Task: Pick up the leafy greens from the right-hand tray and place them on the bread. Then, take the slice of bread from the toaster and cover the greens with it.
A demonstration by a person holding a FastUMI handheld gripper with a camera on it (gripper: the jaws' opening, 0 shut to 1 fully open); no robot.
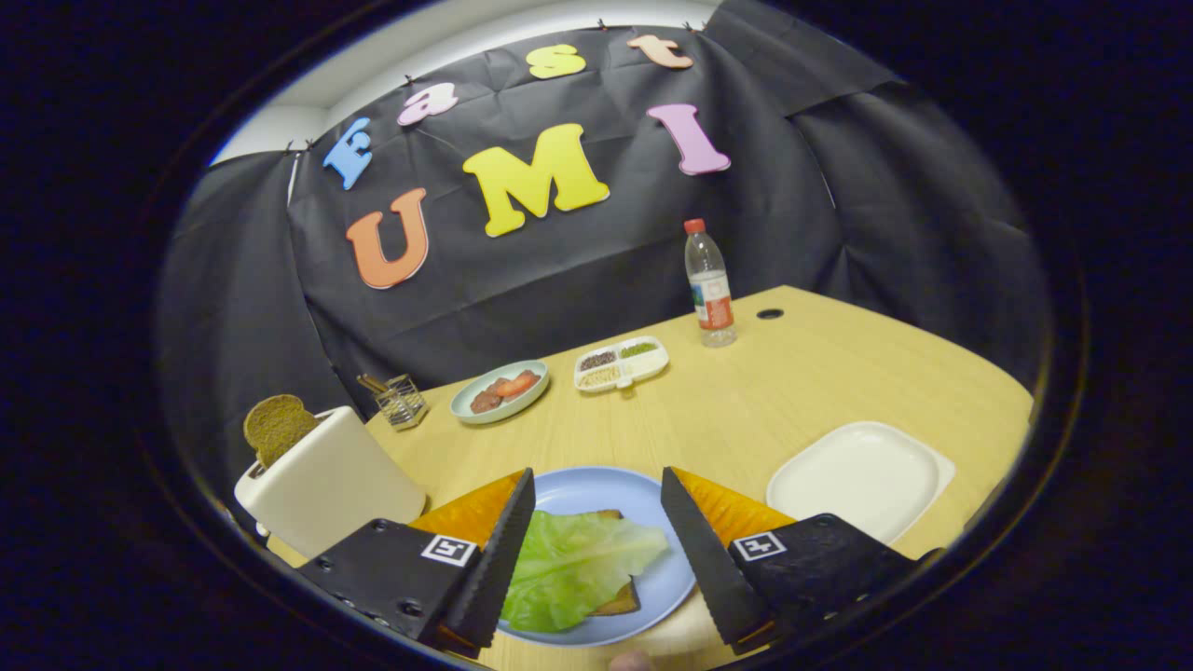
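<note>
Both fingers of the gripper fill the lower centre of the frame, spread wide apart and holding nothing. Between them lies the blue plate, and on it the leafy greens rest over a slice of bread, whose dark crust peeks out at the leaf's lower right edge.

At lower left, just beside the left finger, stands the white toaster with a brown bread slice sticking up from its slot. At lower right, the white tray sits near the table's right edge.

Open wood runs from the plate up through the middle of the frame. Beyond it, left to right, stand a small clear holder, a pale green dish of food, a divided white tray and a water bottle near the far edge.
</note>
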